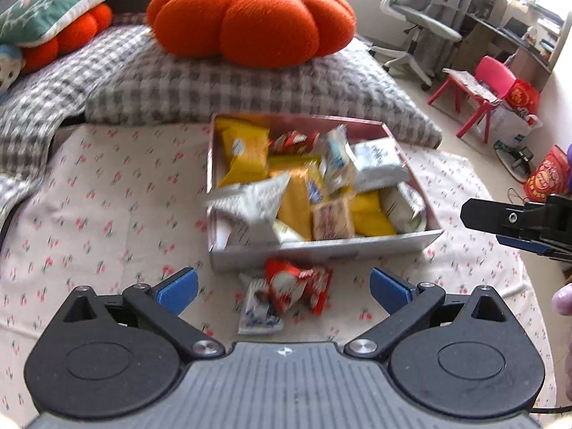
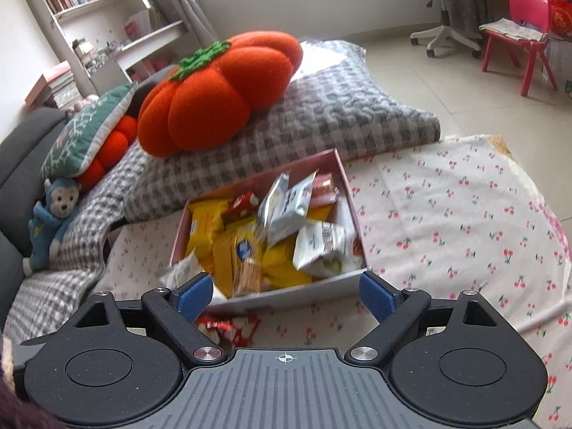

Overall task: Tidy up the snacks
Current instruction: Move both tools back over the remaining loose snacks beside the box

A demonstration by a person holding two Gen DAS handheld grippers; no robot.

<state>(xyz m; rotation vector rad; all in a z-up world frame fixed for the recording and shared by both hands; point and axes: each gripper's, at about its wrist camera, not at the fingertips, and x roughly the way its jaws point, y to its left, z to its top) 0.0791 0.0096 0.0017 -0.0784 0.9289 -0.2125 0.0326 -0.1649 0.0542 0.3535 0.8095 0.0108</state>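
A pink box (image 1: 321, 250) (image 2: 343, 178) full of yellow, white and red snack packets stands on the cherry-print cloth (image 1: 107, 214). A white packet (image 1: 250, 207) lies blurred over its near left corner. A red packet (image 1: 296, 286) (image 2: 232, 327) and a white-blue packet (image 1: 259, 307) lie on the cloth in front of the box. My left gripper (image 1: 284, 287) is open and empty just above these two. My right gripper (image 2: 286, 295) is open and empty at the box's near edge; it also shows in the left wrist view (image 1: 514, 220).
An orange pumpkin cushion (image 1: 250, 18) sits on a grey checked pillow (image 1: 250, 85) behind the box. A green cushion (image 1: 53, 3) and a blue monkey toy (image 2: 53, 221) are at the left. A pink chair (image 1: 482, 89) and an office chair (image 1: 418, 18) stand on the floor.
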